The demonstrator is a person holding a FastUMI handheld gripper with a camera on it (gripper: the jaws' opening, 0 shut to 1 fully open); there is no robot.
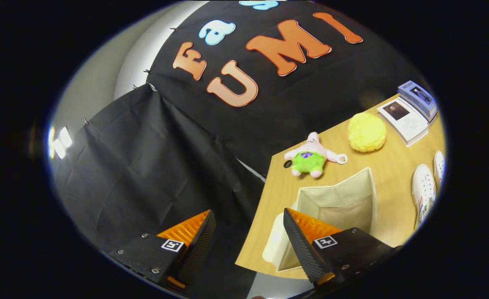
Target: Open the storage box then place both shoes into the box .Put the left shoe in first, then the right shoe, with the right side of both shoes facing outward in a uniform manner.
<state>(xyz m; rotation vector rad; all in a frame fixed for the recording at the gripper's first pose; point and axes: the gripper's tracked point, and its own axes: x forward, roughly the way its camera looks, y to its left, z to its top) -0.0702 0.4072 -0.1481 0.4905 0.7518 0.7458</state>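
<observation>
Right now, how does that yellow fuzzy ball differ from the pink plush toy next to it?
The yellow ball is round and one colour; the pink plush toy is star-shaped with green shorts. The ball sits nearer the books, the toy nearer the table's corner. The toy has a ring attached; the ball shows none. Both rest on the wooden table beyond the open storage box. The gripper is open, holding nothing.

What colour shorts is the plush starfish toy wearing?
Green, seen in the gripper view on the plush starfish toy.

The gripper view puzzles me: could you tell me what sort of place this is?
Probably a staged recording booth, not a home: black cloth wall hung behind a wooden table set with props, a plush toy, an open storage box, shoes. The gripper is open.
</observation>
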